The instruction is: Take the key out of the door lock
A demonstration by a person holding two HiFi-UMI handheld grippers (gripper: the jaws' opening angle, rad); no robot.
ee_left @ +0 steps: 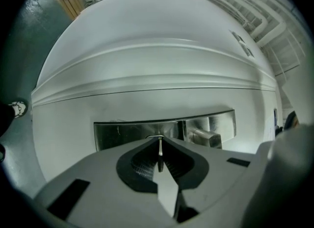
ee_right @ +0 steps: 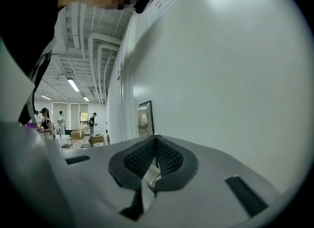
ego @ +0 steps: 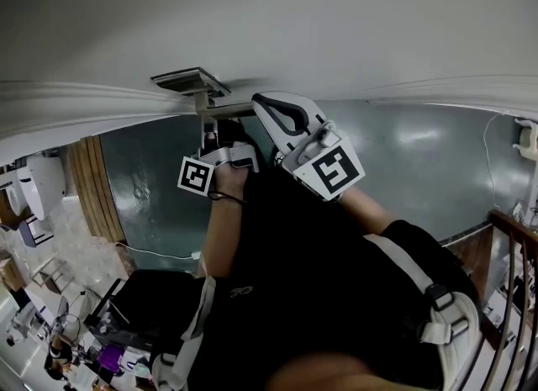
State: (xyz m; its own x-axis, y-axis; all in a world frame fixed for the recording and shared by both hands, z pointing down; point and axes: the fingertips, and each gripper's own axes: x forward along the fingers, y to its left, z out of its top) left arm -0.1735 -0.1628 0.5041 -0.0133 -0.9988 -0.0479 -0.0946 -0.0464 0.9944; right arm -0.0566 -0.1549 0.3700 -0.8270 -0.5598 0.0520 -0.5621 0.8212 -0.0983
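Key (ee_left: 160,148) is clamped edge-on between the shut jaws of the left gripper (ee_left: 160,140), just at the metal lock plate (ee_left: 122,134) on the white door (ee_left: 147,50). Right gripper (ee_right: 156,143) jaws are together, holding nothing.

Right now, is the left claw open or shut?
Shut on the key: the left claw has its pads pinching a thin metal blade before the steel lock plate. Whether it sits in the lock: cannot tell.

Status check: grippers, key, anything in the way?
Left gripper shut on key, edge-on at lock plate. Right gripper shut, empty, beside door. Can't tell whether key has left lock. Nothing seen blocking.
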